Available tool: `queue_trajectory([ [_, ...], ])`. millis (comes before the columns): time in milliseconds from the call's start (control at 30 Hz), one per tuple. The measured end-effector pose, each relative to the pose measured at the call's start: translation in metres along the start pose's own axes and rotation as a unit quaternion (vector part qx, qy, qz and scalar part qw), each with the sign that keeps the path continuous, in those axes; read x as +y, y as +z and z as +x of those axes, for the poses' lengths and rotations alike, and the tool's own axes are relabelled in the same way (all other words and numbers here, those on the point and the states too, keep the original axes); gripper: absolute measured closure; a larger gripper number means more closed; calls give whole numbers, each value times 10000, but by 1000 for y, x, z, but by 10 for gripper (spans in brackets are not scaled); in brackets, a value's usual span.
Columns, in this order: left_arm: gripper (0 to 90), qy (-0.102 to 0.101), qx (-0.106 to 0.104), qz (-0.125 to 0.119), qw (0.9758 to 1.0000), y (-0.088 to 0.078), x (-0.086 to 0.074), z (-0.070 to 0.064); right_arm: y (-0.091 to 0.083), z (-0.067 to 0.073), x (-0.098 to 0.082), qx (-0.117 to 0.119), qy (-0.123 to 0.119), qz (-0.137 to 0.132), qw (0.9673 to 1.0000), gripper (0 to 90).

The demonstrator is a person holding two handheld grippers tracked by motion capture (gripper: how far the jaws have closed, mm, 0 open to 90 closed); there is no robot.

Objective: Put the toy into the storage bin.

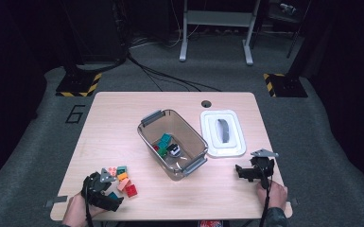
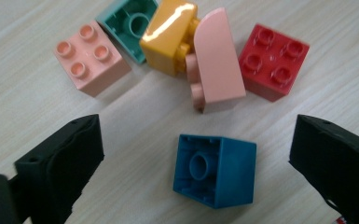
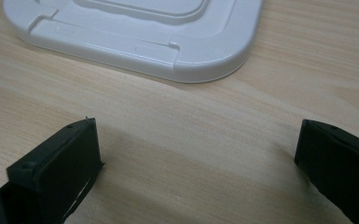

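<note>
Left claw (image 2: 196, 163) wide, straddling blue brick (image 2: 214, 169) lying on its side on tabletop (image 2: 28, 107), pads clear. Right claw (image 3: 198, 168) wide, empty, near white lid (image 3: 135, 32).

I see white lid (image 1: 223, 134) lying flat on light wood desk (image 1: 123, 118), just right of clear grey bin (image 1: 172, 142). Round cable hole (image 1: 206, 103) near desk's far edge. Beyond desk: black cables (image 1: 170, 78) across grey floor (image 1: 38, 132), grey frame legs (image 1: 216, 28), yellow-black striped bases (image 1: 78, 85).
</note>
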State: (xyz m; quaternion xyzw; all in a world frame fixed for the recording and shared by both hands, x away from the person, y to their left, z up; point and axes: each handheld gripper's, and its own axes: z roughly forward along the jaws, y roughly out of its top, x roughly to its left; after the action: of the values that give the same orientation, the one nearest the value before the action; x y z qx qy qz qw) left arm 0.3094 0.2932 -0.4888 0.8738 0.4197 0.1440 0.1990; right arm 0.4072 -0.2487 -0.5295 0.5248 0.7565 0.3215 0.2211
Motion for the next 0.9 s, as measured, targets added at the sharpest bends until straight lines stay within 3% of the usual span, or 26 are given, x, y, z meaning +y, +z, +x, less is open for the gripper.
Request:
queue_trajectory([
  [67, 152, 99, 56, 34, 9999, -1, -2, -3, 0, 0, 0, 0, 0, -1, 10000, 0],
  [400, 360, 366, 183, 162, 9990, 1, -9, -12, 0, 0, 0, 0, 2, -1, 10000, 0],
  [533, 473, 429, 211, 93, 9988, 1, -11, -13, 0, 0, 0, 0, 2, 0, 10000, 0],
  [700, 485, 522, 300, 122, 9981, 1, -10, -13, 0, 0, 0, -1, 5, -2, 10000, 0],
  [767, 488, 527, 315, 107, 9981, 1, -10, -13, 0, 0, 0, -1, 3, -1, 10000, 0],
  [800, 544, 519, 326, 50, 9981, -1, -9, -13, 0, 0, 0, 1, -1, -1, 10000, 0],
  [900, 548, 464, 311, 50, 9984, 0, -8, -10, 0, 0, 0, -1, 4, -1, 10000, 0],
])
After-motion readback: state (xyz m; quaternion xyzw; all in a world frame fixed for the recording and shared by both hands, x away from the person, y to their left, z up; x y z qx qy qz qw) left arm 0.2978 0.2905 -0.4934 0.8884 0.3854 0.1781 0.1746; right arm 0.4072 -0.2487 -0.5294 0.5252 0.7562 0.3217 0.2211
